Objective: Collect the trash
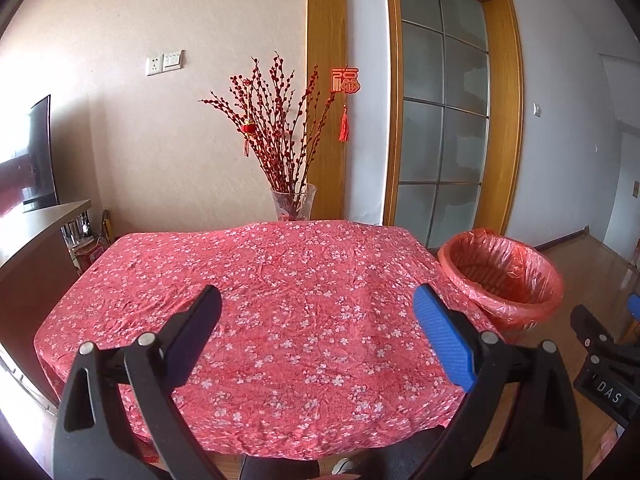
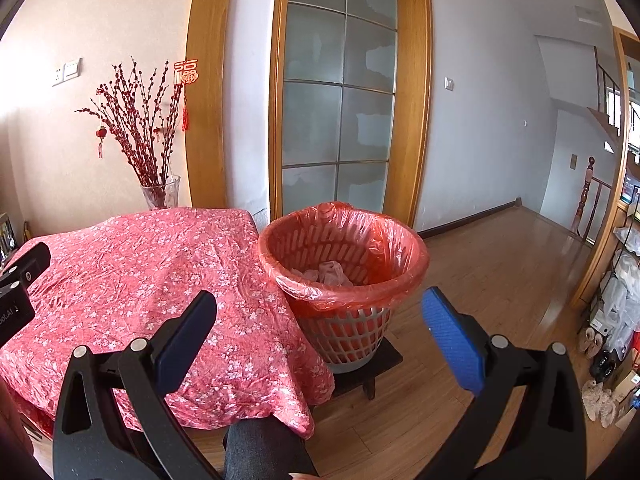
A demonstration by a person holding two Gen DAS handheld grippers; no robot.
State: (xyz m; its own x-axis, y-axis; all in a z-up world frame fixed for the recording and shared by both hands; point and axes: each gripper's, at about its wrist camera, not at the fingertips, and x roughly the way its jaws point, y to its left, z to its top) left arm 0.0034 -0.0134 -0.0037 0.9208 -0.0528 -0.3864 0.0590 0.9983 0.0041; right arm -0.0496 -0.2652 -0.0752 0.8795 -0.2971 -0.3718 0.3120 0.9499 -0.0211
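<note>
- The left gripper [image 1: 316, 336] hangs above the near half of the table [image 1: 280, 280], with its jaws spread wide and nothing between them. I judge it is held so because there is no piece to take at this moment.
- The right gripper [image 2: 320, 336] is also wide and empty. It looks toward the right edge of the table and the trash basket [image 2: 344, 276], so it seems ready to work on the basket side.
- The table carries a pink flowered cloth [image 2: 140, 280] that falls over the edges. In both views I see no trash lying on the cloth; a very small piece could hide in the pattern, I cannot exclude it.
- The trash basket stands just beside the right side of the table, raised on a small dark stool [image 2: 376, 364]. I think this lifts its rim close to the table height, so that a short sideways move is enough to drop things in.
- A red plastic bag [image 1: 500, 268] lines the basket and folds over the rim, probably so the content can be removed together.
- The trash [image 2: 328, 272], some pale crumpled plastic, lies at the bottom of the basket. From this I judge the collecting is nearly or fully done.
- A glass vase with red branches [image 1: 292, 200] stands behind the far edge of the table, well apart from both grippers, so it is not in danger.
</note>
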